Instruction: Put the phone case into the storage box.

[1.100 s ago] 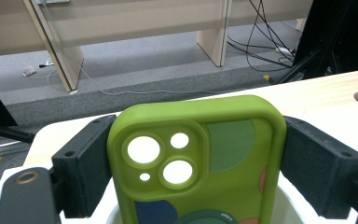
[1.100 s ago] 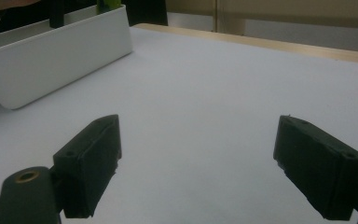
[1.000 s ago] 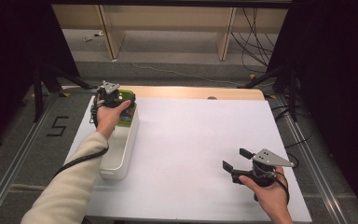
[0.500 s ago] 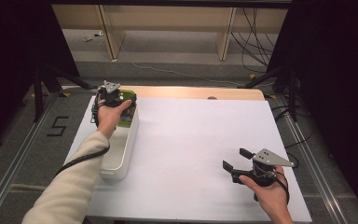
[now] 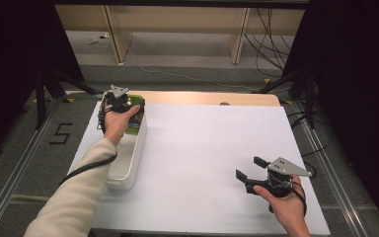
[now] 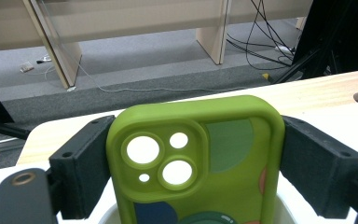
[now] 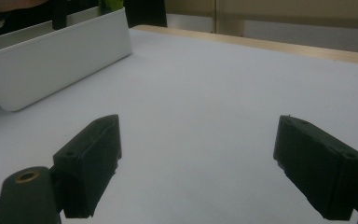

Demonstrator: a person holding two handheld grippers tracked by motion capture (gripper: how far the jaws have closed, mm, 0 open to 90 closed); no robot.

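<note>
Phone case (image 6: pixel 196 163), green, is pinched edgewise in the left tongs (image 5: pixel 123 104) over the white bin (image 5: pixel 128 163) at the worktop's (image 5: pixel 202 148) far-left corner, apparently mid-placement, needing release next; right tongs (image 5: pixel 250 173) rest spread, empty.

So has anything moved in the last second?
Nothing visibly changed: the left gripper holds the green phone case at the far end of the white bin, and the right gripper hangs open over the table.
</note>
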